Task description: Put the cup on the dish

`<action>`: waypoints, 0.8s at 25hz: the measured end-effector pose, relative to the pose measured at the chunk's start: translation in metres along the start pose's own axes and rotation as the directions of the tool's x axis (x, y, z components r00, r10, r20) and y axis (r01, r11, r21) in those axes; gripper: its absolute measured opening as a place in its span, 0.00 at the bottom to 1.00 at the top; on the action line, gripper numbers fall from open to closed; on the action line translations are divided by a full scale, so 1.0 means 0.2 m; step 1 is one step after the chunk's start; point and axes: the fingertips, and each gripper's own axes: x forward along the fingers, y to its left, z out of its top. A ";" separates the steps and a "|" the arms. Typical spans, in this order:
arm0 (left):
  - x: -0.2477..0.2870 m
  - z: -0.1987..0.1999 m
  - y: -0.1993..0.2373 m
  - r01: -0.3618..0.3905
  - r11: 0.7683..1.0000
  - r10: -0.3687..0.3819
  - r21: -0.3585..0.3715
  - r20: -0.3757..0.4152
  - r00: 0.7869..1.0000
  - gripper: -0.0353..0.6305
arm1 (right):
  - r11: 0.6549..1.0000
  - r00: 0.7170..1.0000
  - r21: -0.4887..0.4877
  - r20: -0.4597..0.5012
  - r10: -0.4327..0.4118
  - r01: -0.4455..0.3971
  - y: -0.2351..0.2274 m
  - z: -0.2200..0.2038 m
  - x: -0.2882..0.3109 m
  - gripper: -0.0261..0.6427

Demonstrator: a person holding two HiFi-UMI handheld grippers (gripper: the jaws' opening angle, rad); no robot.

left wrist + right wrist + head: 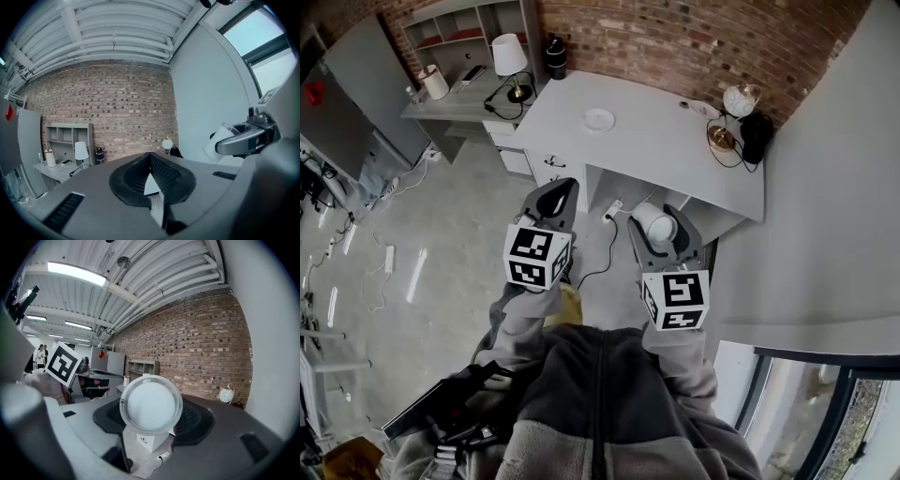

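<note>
Open grey floor lies between the person and the near edge of the white rectangular desk, and a plain grey wall closes the right side. The left gripper is pressed together and empty. The right gripper stands wide, pinching a translucent white plastic cup on its side. A small round white dish sits toward the desk's left end, well apart from the cup.

Cup frosted translucent plastic; desk matt white; wall rough brick.
</note>
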 end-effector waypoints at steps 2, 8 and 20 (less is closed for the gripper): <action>0.04 -0.01 0.03 0.003 1.000 -0.003 0.001 0.003 1.000 0.06 | 1.000 1.000 -0.003 -0.001 0.000 0.000 -0.01 -0.01 0.05 0.43; 0.20 -0.05 0.21 0.002 1.000 -0.002 -0.007 0.004 1.000 0.06 | 1.000 1.000 -0.004 -0.005 -0.007 0.007 -0.04 -0.02 0.27 0.43; 0.60 -0.16 0.64 -0.013 0.999 0.011 -0.039 -0.056 0.998 0.06 | 1.000 0.998 0.024 -0.064 0.011 -0.010 -0.13 -0.05 0.86 0.43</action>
